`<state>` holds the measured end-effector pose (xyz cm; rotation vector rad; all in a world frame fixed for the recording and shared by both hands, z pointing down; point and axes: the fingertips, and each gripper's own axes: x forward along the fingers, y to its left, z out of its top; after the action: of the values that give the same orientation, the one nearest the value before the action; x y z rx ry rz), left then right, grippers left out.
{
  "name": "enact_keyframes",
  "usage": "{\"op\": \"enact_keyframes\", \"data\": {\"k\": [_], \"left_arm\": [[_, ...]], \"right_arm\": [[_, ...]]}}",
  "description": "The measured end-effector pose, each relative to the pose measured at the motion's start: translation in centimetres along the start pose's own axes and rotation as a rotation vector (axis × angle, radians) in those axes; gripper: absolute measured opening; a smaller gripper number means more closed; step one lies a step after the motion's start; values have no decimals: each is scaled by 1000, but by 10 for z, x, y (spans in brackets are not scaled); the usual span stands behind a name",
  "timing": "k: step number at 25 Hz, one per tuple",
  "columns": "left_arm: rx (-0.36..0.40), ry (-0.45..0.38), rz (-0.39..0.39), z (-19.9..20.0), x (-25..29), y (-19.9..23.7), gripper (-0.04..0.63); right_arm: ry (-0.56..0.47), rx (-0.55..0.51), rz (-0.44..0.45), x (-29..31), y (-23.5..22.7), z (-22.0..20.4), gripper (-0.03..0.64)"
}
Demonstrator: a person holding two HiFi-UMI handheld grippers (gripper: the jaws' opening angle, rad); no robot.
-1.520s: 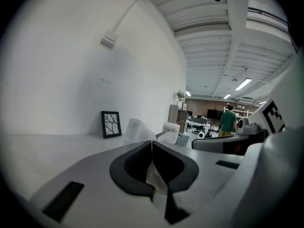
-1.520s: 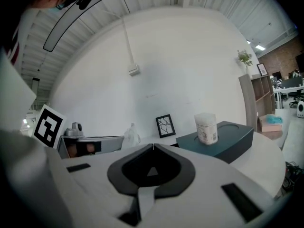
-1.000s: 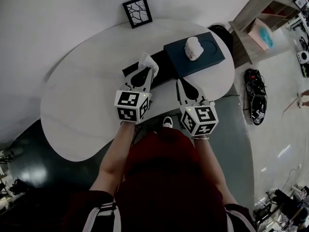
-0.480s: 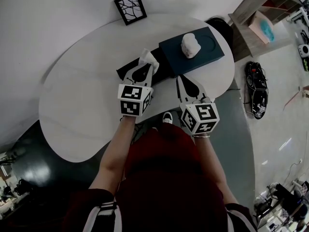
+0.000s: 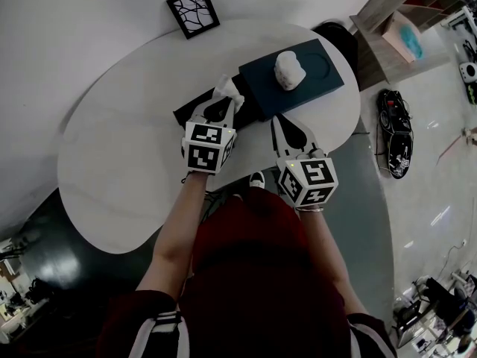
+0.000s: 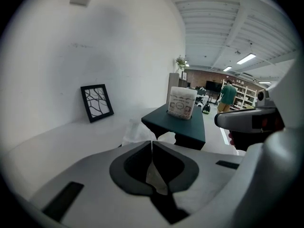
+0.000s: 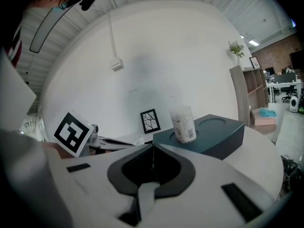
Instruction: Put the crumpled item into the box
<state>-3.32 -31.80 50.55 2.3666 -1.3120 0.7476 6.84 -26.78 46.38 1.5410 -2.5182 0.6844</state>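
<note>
Left claw (image 5: 221,104) pinching crumpled item (image 5: 228,89), held over low black box (image 5: 188,112) mid-table (image 5: 112,148), likely for drop | right claw (image 5: 277,124) closed, empty, parked near edge, clear of path

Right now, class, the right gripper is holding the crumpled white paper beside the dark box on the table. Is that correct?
Not quite. It is the left gripper that holds the crumpled white paper beside the dark box on the table. The left gripper view shows paper pinched between its jaws; the right gripper is shut on nothing.
</note>
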Motion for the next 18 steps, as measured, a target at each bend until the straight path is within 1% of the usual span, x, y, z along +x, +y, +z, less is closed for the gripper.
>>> {"op": "enact_keyframes", "data": {"k": [5, 10, 18], "left_arm": [[60, 58, -4, -10, 7, -5, 29], [45, 92, -15, -18, 13, -5, 29], [20, 117, -32, -24, 18, -6, 31]], "right_arm": [[3, 6, -6, 2, -3, 0, 15], [6, 5, -3, 5, -2, 0, 15], [14, 2, -6, 6, -2, -1, 15]]}}
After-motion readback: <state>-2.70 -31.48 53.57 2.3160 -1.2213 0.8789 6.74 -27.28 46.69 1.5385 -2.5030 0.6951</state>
